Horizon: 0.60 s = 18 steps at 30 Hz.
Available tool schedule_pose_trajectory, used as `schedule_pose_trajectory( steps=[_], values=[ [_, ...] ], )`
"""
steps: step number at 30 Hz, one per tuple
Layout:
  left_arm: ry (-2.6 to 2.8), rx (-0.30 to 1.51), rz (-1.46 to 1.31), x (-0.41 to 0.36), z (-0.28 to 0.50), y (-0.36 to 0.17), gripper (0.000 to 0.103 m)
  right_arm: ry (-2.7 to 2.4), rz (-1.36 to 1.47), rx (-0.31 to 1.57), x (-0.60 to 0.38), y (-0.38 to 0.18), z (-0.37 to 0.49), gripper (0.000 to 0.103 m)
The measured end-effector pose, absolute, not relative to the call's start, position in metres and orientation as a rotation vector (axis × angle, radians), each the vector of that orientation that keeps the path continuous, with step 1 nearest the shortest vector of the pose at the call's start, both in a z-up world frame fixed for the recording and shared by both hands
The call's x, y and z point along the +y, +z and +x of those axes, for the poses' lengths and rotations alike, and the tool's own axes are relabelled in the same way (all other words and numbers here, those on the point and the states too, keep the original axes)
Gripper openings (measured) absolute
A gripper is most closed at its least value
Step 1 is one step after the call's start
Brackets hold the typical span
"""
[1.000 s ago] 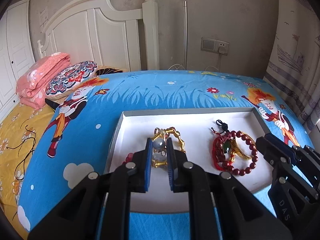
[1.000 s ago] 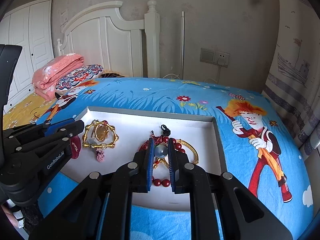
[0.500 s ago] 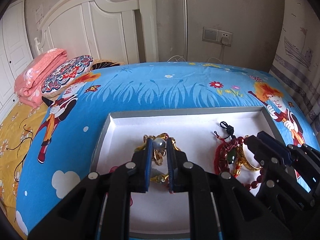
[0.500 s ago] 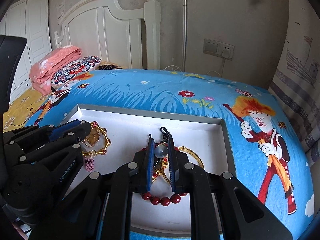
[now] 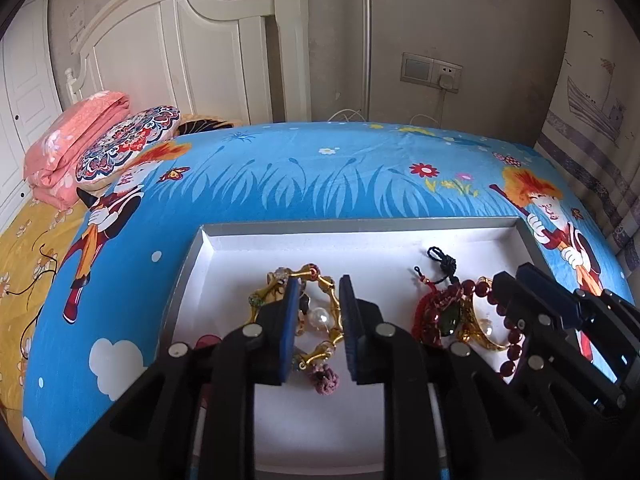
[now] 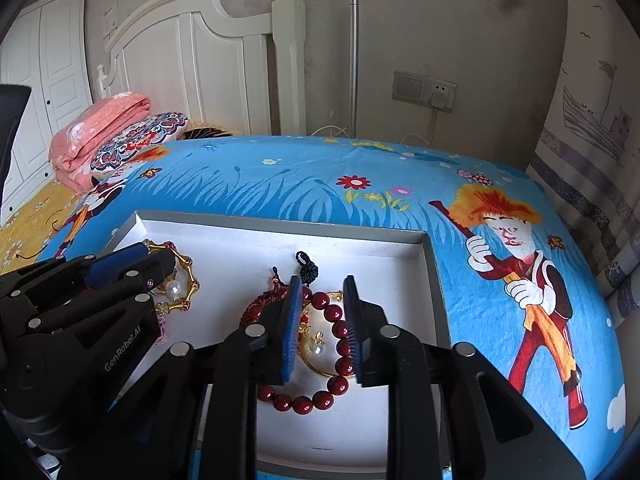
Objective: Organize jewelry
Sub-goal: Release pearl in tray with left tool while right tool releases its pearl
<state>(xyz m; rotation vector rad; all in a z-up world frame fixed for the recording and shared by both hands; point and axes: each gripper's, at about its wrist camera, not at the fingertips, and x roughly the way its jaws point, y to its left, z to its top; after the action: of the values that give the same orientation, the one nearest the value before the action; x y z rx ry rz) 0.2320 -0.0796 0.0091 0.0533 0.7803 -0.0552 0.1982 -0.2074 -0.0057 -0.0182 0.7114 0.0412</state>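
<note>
A shallow white tray with a grey rim lies on the blue bed; it also shows in the right wrist view. My left gripper is open low over a gold link bracelet, and a white pearl lies free between its fingers. My right gripper is open over a red bead bracelet, a gold bangle and a second pearl lying in the tray. A red cord pendant with a green stone lies beside them.
A small pink tassel lies by the gold bracelet. The bed's cartoon sheet surrounds the tray. Folded pink blanket and patterned pillow sit at the far left by the white headboard. A curtain hangs at the right.
Both grippers opened and let go of their pearls, which now lie in the tray. Both grippers moved lower and closer to the jewelry.
</note>
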Motion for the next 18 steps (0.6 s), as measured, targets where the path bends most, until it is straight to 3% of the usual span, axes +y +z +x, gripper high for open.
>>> schedule_pose_trajectory(
  steps=[1,2,3,7,12,15,18],
  values=[
    [-0.05,0.777,0.053,-0.078,0.231,0.009,0.032,0.04,-0.016,0.711,-0.208,-0.006,0.198,0.04],
    [-0.044,0.772,0.051,-0.077,0.231,0.01,0.042,0.041,-0.014,0.706,-0.208,-0.005,0.197,0.045],
    [-0.036,0.763,0.051,-0.075,0.231,0.011,0.044,0.039,-0.014,0.7,-0.209,-0.004,0.196,0.047],
    [-0.022,0.756,0.041,-0.069,0.231,0.016,0.048,0.036,-0.02,0.698,-0.208,-0.002,0.196,0.047],
    [-0.008,0.699,0.035,-0.062,0.219,0.031,0.068,0.042,-0.036,0.694,-0.205,0.002,0.193,0.05],
    [0.002,0.639,0.05,-0.058,0.205,0.044,0.083,0.045,-0.046,0.674,-0.204,0.008,0.185,0.059],
    [0.014,0.597,0.058,-0.054,0.191,0.053,0.09,0.05,-0.051,0.662,-0.205,0.013,0.177,0.064]
  ],
)
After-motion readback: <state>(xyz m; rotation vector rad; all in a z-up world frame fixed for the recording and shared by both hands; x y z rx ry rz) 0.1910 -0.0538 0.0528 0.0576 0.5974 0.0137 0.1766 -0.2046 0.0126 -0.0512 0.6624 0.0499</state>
